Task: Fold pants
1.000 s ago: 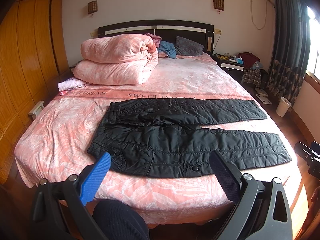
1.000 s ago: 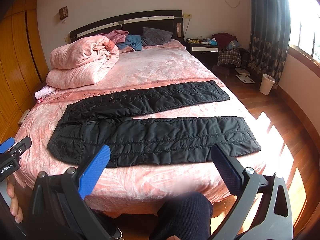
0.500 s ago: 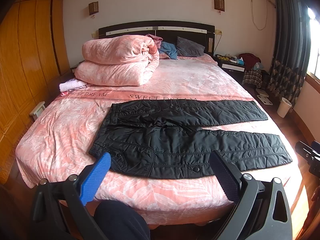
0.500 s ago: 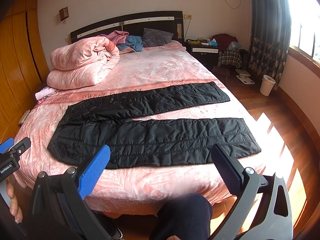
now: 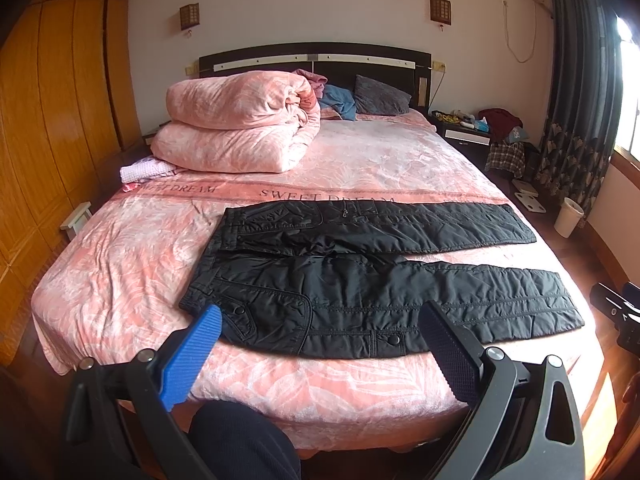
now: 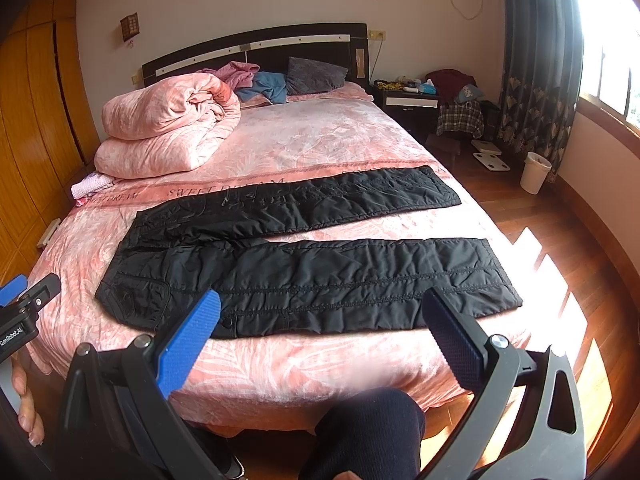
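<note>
Pink bedding covers the bed [image 5: 120, 264], and the black pants [image 5: 360, 280] lie flat across its near half, legs spread apart, waist toward the folded quilt [image 5: 240, 128]. Left gripper [image 5: 320, 344] and right gripper [image 6: 320, 332] hover before the near edge, fingers wide apart and holding nothing. Padded and soft, probably slippery, the pants look best pinched at waistband and hem

The pants [image 5: 360, 280] are black quilted cloth with a faint sheen and stitched seams. The bedspread [image 5: 120, 272] is soft, plush pink cloth, as is the rolled quilt [image 5: 240, 128]. The wardrobe [image 5: 48, 120] is glossy orange wood, and the floor [image 6: 580, 280] is polished wood. The fingers [image 5: 196, 356] carry ribbed plastic pads, blue and black.
</note>
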Available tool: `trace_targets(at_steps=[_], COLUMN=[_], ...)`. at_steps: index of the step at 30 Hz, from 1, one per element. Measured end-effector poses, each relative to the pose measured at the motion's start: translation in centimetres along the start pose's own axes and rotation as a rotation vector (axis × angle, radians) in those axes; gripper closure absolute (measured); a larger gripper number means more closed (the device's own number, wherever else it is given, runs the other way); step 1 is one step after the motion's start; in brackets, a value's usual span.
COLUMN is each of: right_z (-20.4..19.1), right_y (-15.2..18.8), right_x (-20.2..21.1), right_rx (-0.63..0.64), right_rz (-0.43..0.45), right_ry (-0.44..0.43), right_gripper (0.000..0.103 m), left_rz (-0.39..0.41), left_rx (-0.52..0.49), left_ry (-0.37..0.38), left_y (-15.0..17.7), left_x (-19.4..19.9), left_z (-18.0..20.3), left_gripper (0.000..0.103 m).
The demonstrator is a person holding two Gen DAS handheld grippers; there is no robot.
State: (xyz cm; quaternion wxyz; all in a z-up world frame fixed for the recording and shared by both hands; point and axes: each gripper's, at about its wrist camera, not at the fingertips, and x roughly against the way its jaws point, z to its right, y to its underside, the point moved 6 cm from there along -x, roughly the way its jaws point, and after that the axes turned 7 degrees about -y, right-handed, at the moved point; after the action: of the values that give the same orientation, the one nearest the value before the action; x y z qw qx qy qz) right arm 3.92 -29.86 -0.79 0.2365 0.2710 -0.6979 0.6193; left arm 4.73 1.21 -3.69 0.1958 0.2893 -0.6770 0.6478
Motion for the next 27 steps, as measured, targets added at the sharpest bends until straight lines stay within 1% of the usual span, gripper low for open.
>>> trace_targets(at_steps=[27], right_z=[0.3], right_y=[0.9], right_x=[-0.6], right_rx=[-0.002], right_rz=[-0.009], right_ry=[0.003], right_gripper=[0.002], left_rz=[0.001], left_rx=[0.001], left_ry=[0.001], left_y=[0.1], left_x=[0.0], left_z=[0.0], left_gripper=[0.004])
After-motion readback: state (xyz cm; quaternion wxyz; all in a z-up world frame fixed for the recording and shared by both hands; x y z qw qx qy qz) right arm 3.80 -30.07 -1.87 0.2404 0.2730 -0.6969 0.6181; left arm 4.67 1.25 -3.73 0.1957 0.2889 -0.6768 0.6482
